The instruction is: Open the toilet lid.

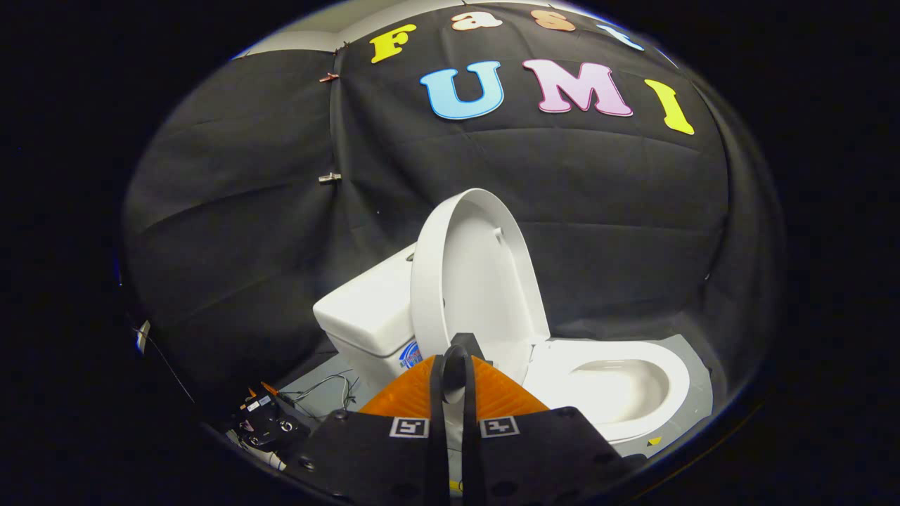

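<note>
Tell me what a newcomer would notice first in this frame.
The white toilet lid stands raised, nearly upright, leaning back against the tank just beyond the gripper. Beside it the open bowl and its seat rim lie exposed on the grey floor. The gripper's jaws sit close together just ahead of the lid's lower edge, gripping nothing.
</note>
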